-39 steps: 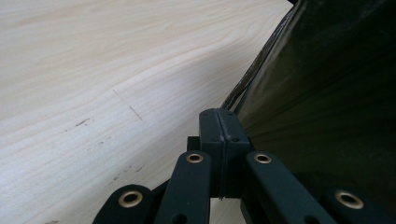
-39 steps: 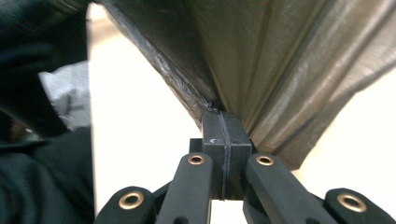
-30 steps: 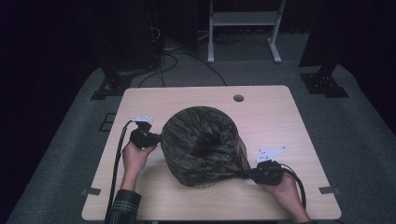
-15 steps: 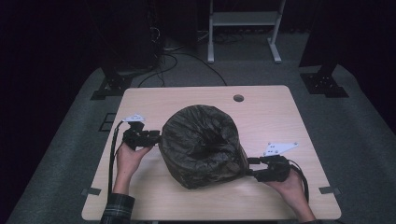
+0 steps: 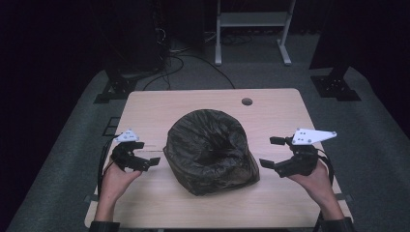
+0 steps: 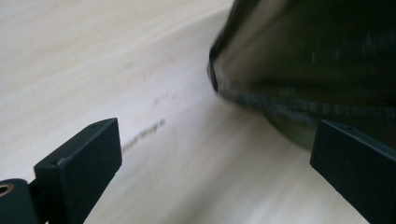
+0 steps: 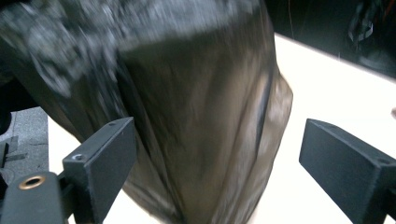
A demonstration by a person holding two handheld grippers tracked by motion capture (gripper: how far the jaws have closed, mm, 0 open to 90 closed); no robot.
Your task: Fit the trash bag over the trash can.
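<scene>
In the left gripper view the dark bag is smeared by motion blur, so its surface texture cannot be read, and the top and right edges of the picture cut it off. The gripper's right-hand jaw covers part of the bag's lower edge. Faint marks on the table are too blurred to make out.

In the right gripper view the bag is also blurred, worst at its upper left, and the top edge crops it. Dark shapes beyond the table at the upper right are too dim to identify.

In the high view the bag's hollow is too dark to see into.
</scene>
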